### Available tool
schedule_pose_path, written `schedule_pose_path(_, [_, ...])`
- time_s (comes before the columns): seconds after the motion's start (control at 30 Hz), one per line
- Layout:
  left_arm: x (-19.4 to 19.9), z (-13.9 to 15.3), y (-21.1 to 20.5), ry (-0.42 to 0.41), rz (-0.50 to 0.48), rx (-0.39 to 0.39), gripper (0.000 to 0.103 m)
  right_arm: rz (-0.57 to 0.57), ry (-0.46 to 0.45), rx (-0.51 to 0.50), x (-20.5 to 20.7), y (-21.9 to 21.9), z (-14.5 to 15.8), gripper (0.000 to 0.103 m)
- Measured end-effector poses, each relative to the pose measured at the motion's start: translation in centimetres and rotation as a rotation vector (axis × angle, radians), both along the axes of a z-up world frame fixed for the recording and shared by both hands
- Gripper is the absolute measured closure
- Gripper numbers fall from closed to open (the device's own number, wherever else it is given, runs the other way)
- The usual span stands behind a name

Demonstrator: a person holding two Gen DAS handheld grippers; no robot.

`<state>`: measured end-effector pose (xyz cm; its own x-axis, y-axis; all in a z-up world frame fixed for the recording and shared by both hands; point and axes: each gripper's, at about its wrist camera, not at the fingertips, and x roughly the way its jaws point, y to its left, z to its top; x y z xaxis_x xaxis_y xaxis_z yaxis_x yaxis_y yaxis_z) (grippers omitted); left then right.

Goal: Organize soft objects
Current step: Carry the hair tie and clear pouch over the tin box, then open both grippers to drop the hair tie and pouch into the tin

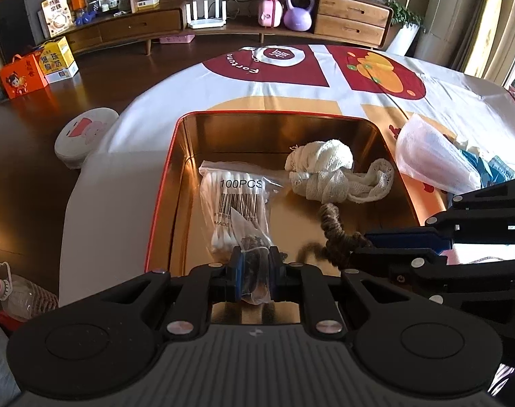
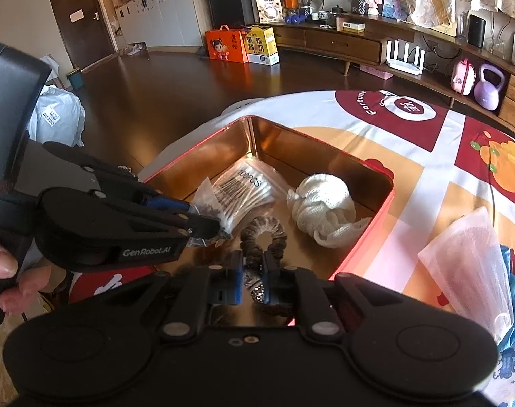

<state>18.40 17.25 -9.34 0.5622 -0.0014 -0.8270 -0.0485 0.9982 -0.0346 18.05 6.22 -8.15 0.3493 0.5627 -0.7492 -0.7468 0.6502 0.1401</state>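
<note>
Scrunchie (image 2: 263,237) pinched by right gripper (image 2: 251,273); left gripper (image 1: 254,263) clamps small bag (image 1: 249,240).

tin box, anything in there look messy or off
Only the white gauze bandage: it lies half unrolled and bunched in the tin box, a loose tail trailing out. The cotton swab bag lies flat.

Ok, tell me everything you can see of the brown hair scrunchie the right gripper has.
The scrunchie is a brown, ruched fabric ring, soft and crinkled, with a sparkly beaded part at its near end. The right gripper pinches that near end between its blue pads; the loop hangs forward over the golden floor of the red-rimmed tin. Whether it touches the floor I cannot tell. It sits between the cotton swab bag and the white gauze bundle.
</note>
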Motion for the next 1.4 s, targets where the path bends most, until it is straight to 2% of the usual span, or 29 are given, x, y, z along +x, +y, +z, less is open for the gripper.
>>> schedule_pose_path(0.13, [0.0,-0.3,0.0,0.007,0.000,-0.007,0.089,-0.001,0.004,-0.002,-0.3,0.0,-0.1,0.083])
schedule_pose_path(0.3, [-0.1,-0.3,0.0,0.011,0.009,-0.013,0.089,-0.007,0.020,0.017,0.0,-0.4,0.2,0.080])
schedule_pose_path(0.37, [-0.2,-0.3,0.0,0.010,0.015,-0.012,0.089,-0.008,0.019,0.024,-0.1,-0.6,0.4,0.075])
schedule_pose_path(0.67, [-0.8,0.0,-0.1,0.015,0.030,-0.018,0.087,-0.017,0.007,0.047,-0.5,-1.4,1.4,0.066])
schedule_pose_path(0.87, [-1.2,0.7,-0.3,-0.003,0.040,-0.013,0.074,-0.029,-0.007,0.055,-0.9,-2.1,1.9,0.059])
schedule_pose_path(1.0, [-1.5,1.2,-0.4,-0.013,0.047,-0.009,0.072,-0.031,-0.016,0.064,-1.4,-2.6,2.5,0.055])
schedule_pose_path(1.2, [-2.2,2.2,-0.9,-0.039,0.052,0.005,0.071,-0.045,-0.036,0.094,-2.1,-3.7,3.7,0.044])
schedule_pose_path(1.23, [-2.4,2.4,-1.0,-0.044,0.052,0.007,0.068,-0.049,-0.041,0.099,-2.3,-4.0,3.9,0.041])
schedule_pose_path(1.27, [-2.6,2.6,-1.1,-0.050,0.053,0.010,0.052,-0.053,-0.044,0.103,-2.4,-4.2,4.2,0.039])
schedule_pose_path(1.33, [-3.1,3.3,-1.3,-0.081,0.057,0.015,0.031,-0.062,-0.055,0.104,-2.6,-4.7,4.5,0.038])
schedule_pose_path(1.4, [-3.5,3.9,-1.5,-0.102,0.055,0.008,0.030,-0.067,-0.052,0.118,-2.7,-5.4,4.9,0.037])
